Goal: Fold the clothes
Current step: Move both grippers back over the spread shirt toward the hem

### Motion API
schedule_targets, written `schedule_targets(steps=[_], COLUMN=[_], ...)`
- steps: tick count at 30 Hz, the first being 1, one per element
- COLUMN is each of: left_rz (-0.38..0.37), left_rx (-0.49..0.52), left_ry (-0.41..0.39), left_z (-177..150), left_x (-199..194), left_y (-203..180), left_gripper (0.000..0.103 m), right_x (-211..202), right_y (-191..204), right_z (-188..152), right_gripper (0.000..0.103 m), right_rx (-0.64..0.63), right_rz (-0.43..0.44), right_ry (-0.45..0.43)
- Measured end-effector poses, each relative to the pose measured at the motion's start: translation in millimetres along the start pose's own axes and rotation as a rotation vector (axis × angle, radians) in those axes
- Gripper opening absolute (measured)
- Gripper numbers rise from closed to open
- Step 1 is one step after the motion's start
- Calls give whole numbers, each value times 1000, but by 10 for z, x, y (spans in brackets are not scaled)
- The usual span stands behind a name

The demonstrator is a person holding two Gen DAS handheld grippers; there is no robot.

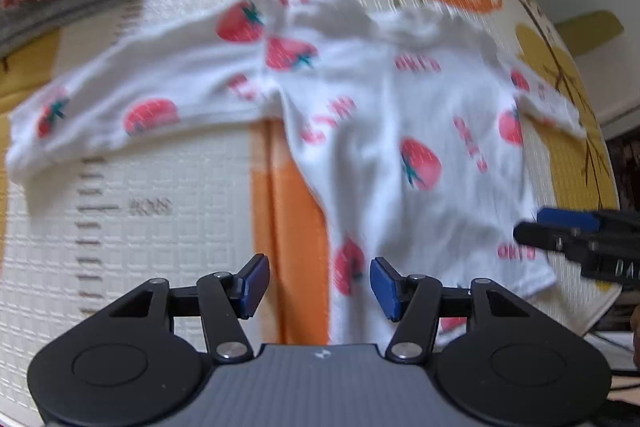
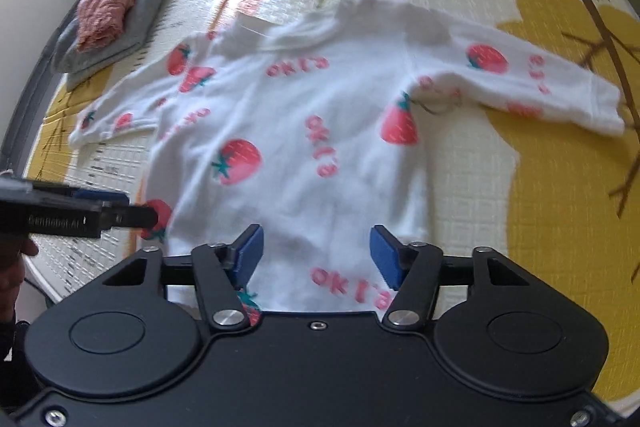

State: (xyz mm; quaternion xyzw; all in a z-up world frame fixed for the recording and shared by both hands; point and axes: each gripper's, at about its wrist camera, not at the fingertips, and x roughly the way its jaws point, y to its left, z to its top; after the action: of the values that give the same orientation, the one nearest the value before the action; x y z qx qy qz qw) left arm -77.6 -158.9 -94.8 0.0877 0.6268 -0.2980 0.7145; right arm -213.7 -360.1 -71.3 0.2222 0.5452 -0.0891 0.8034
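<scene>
A small white long-sleeved shirt (image 2: 304, 131) printed with red strawberries and pink lettering lies spread flat on a patterned play mat (image 2: 552, 187), both sleeves out to the sides and the hem nearest me. My right gripper (image 2: 316, 255) hovers over the hem, open, with nothing between its blue pads. My left gripper (image 1: 319, 285) hangs above the shirt's (image 1: 380, 131) lower left corner, open and empty too. Each gripper shows in the other's view: the left gripper (image 2: 132, 215) at the left edge, the right gripper (image 1: 560, 233) at the right edge.
A folded grey garment (image 2: 132, 23) with a pink one (image 2: 108, 3) on top lies at the mat's far left. The mat's near edge (image 2: 48, 283) runs just below the hem. A hand (image 2: 16, 267) grips the left tool.
</scene>
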Motion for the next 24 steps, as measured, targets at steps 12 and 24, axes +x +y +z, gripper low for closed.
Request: schedule_targets(steps=[12, 24], left_rz=[-6, 58], left_rx=[72, 29], left_ry=[11, 36], left_z=[-140, -82], left_x=[-17, 74], left_y=[-345, -409], left_gripper=[58, 38], right_x=[-49, 274], right_y=[-191, 4], right_z=[249, 1118], right_gripper=[51, 51], right_rx=[33, -38], right_rz=[-9, -25], right_ry=[-68, -95])
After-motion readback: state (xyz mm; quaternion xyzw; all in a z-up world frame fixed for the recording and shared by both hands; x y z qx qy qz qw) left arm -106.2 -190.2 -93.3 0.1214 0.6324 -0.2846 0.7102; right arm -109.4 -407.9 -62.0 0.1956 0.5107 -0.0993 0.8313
